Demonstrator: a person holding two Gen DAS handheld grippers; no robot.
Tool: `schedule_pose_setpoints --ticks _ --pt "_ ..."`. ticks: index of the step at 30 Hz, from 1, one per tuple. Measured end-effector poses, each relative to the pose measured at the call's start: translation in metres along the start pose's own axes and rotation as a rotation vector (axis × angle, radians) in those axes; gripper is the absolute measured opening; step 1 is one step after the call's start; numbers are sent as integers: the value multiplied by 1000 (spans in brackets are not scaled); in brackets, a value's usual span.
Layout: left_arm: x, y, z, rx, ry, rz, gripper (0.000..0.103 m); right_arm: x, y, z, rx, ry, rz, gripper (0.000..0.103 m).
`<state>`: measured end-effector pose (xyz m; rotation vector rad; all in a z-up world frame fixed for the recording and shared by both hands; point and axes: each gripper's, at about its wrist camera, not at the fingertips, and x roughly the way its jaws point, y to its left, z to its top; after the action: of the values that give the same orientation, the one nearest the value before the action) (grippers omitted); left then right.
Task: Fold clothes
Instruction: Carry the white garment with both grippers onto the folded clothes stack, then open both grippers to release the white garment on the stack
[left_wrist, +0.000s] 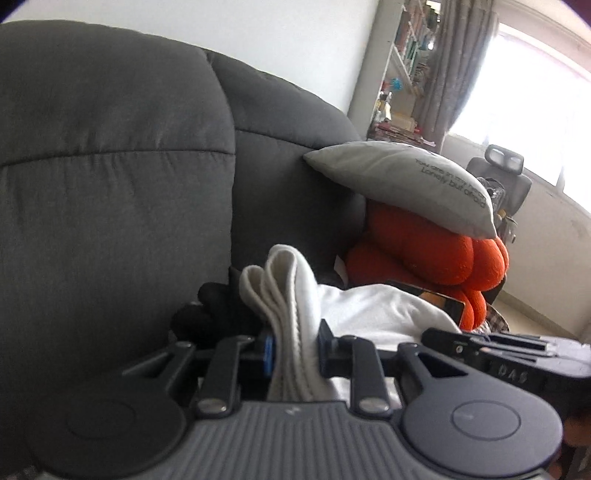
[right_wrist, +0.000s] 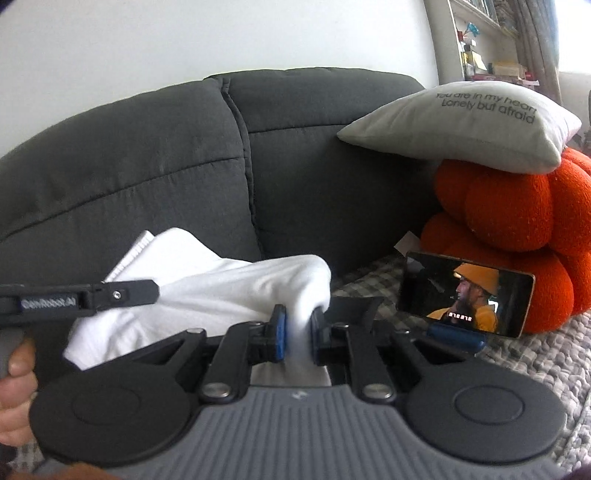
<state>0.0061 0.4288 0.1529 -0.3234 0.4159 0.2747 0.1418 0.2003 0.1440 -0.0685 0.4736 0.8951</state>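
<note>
Both grippers, left (left_wrist: 293, 349) and right (right_wrist: 298, 332), pinched bunched edges of a white garment (right_wrist: 207, 291) above the sofa (right_wrist: 147, 166); folding looked barely begun, with no neat fold visible.

White garment (right_wrist: 207, 280), dark grey sofa (right_wrist: 147, 162), orange cushion (right_wrist: 509, 221), grey-and-white checked blanket (right_wrist: 535, 354).

The white garment (right_wrist: 207, 280) was soft matt knit cloth, its hem (left_wrist: 280, 295) ribbed. The sofa (right_wrist: 147, 166) wore dark grey matt woven fabric. At two o'clock a smooth pale cloth pillow (right_wrist: 461, 129) topped a fuzzy orange cushion (right_wrist: 509, 221); the phone (right_wrist: 465, 295) screen was glossy. The gripper housing (right_wrist: 295, 435) looked like ridged matt plastic.
</note>
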Motion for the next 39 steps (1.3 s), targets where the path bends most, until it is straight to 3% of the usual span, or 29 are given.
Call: schedule_pose_setpoints --ticks 4,7,10,11,15,19,22,25,31,34,39 --pt "1 1 -1 9 0 14 29 -4 1 1 14 -19 -27 20" --pt "2 1 3 -3 1 20 30 -15 -8 3 49 -87 -59 20" --pt "-2 2 8 -11 -12 32 38 -39 -25 -3 107 -153 -72 21" --pt "-5 2 9 -9 -25 43 42 -48 -30 -6 124 -167 -71 21" --pt "-31 1 12 -1 -130 107 43 -92 -36 -35 108 -201 -84 28" --pt "-58 -23 4 72 -197 37 43 -132 -47 -72 202 -198 -13 28" --pt "-62 -51 -14 177 -193 -14 44 -150 -45 -98 245 -182 62 29" --pt "-48 -64 -29 238 -164 1 43 -162 -36 -124 234 -131 135 29" --pt "-4 -49 -34 145 -51 74 42 -168 -15 -153 116 -81 176 35" --pt "-5 -49 -33 104 -49 92 42 -168 -21 -166 158 -72 207 36" --pt "-29 -68 -33 132 -103 124 44 -174 -30 -179 191 -90 226 36"
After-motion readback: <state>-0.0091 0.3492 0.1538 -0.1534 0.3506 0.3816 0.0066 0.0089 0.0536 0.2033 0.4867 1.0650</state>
